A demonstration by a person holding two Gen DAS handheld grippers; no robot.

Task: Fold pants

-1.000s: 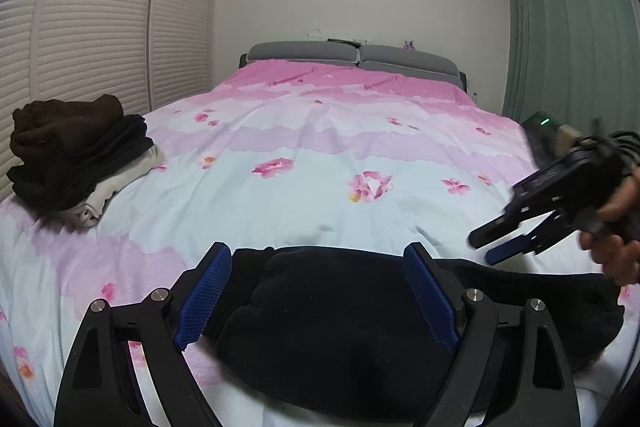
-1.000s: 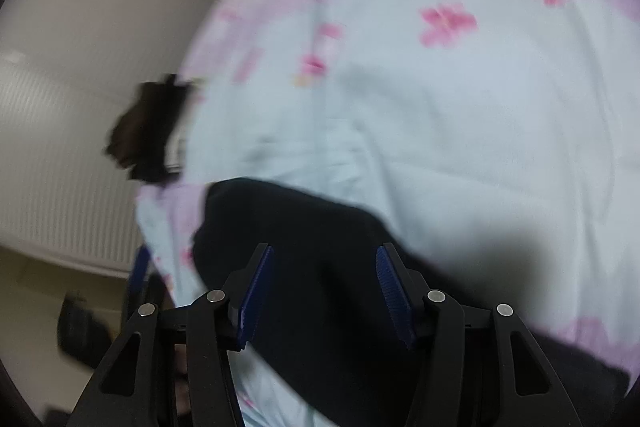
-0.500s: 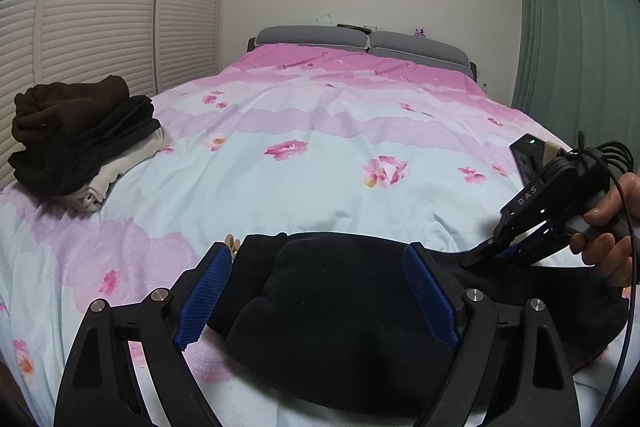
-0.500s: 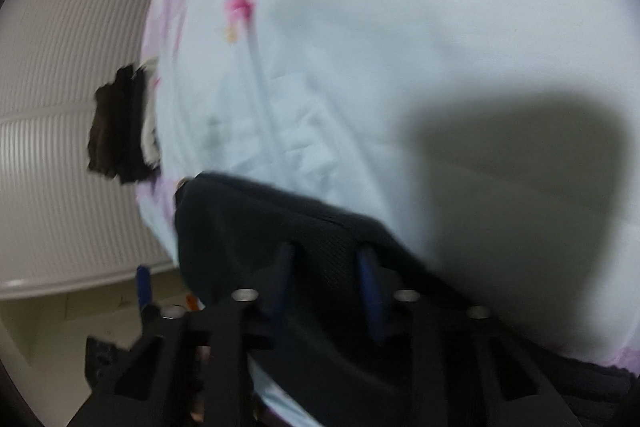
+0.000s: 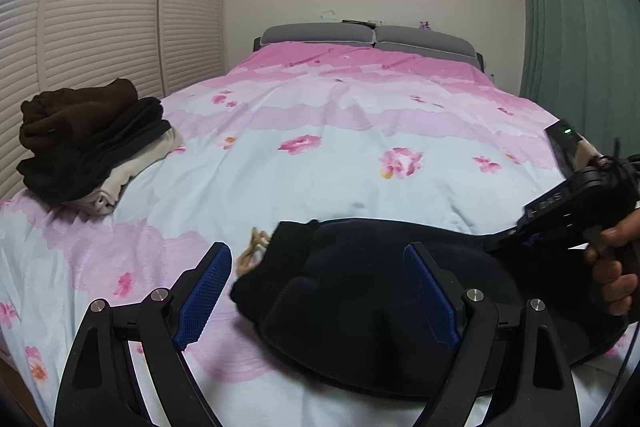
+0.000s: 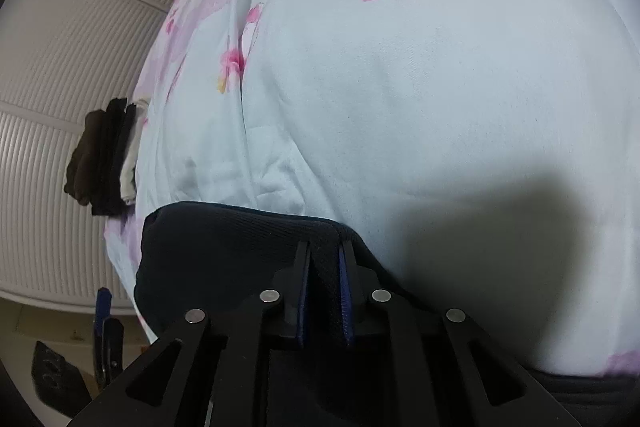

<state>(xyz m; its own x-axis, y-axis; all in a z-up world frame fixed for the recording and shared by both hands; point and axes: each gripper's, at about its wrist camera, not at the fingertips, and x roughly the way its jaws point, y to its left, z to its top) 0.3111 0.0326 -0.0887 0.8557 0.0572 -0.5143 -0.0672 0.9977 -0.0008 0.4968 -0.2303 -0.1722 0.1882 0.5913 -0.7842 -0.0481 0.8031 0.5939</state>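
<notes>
Now R gripper (image 6: 325, 259) pinching pants (image 5: 360, 299) edge; L gripper (image 5: 316, 291) wide open above.

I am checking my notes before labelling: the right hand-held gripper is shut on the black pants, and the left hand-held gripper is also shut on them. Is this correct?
Not quite. The right hand-held gripper is indeed shut on the black pants, but the left hand-held gripper is open: in the left wrist view its blue pads stand wide apart above the fabric, gripping nothing.

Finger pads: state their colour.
Blue, with a fine textured surface, on black fingers. The left wrist view shows them best, wide apart over the pants.
</notes>
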